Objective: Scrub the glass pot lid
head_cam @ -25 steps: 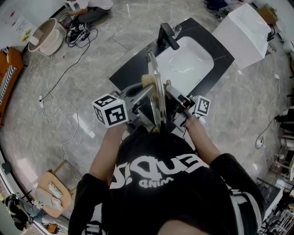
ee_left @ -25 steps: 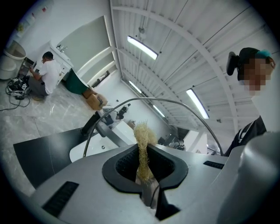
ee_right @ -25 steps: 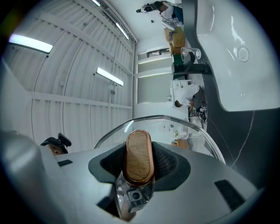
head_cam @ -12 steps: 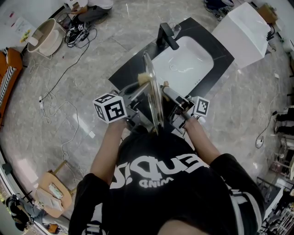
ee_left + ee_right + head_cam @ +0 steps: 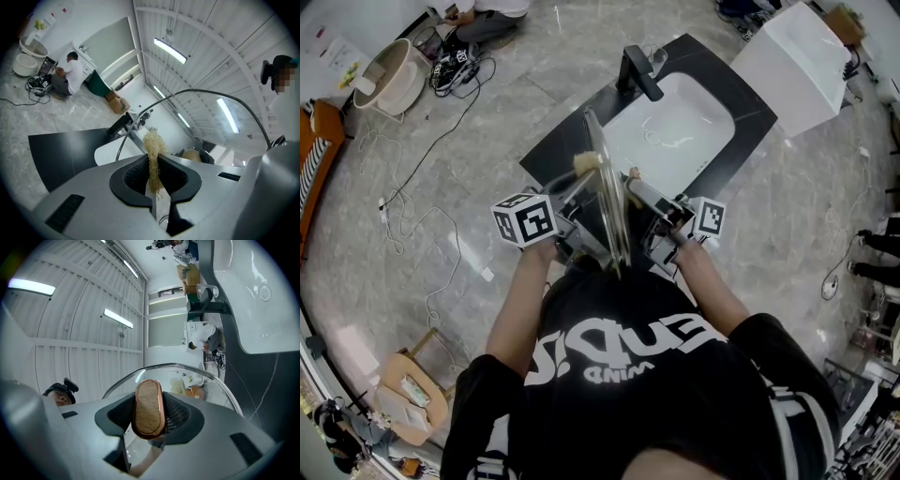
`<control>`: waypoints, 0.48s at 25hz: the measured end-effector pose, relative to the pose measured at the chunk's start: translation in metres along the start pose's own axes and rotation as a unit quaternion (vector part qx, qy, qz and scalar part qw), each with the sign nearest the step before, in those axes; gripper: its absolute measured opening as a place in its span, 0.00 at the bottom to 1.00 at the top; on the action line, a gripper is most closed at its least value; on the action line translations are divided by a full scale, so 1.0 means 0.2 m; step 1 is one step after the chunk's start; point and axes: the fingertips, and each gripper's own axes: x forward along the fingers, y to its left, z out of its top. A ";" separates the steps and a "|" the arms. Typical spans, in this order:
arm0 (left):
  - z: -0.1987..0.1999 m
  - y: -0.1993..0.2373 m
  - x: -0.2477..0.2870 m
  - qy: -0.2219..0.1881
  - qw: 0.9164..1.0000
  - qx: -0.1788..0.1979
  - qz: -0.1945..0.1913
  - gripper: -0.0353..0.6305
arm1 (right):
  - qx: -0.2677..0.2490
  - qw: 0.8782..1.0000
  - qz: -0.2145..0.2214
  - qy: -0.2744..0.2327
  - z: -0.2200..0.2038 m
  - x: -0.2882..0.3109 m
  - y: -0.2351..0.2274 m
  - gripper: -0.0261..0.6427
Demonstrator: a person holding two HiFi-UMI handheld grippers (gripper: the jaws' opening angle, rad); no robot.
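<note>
Over the counter [image 5: 551, 148], I am holding the lid [image 5: 606, 202] on edge, my right gripper [image 5: 150, 420] clamping its knob [image 5: 149, 406], my left gripper [image 5: 154, 177] pinching a loofah [image 5: 153, 145] by the glass. Scrubbing seems under way; next, I judge, comes sweeping with steady pressure.

**Q:** Head view, what can't I read?

**A:** I get the glass pot lid [image 5: 605, 187] edge-on only, so both faces are unreadable. The person's torso [image 5: 637, 375] covers its lower rim.

**Q:** Gripper views?

**A:** The loofah scrubber [image 5: 152, 147] drops out of sight low between the left gripper's [image 5: 153, 161] jaws. I can't tell if it touches glass. The wooden knob [image 5: 149, 404] hides where the right gripper's [image 5: 149, 411] pads meet it, and that gripper's body cuts off the lid's rim.
</note>
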 end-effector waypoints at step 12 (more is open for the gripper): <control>-0.15 0.19 0.00 0.030 0.998 -0.033 0.035 0.13 | 0.002 1.000 -0.002 -0.003 0.02 -0.01 0.00 0.30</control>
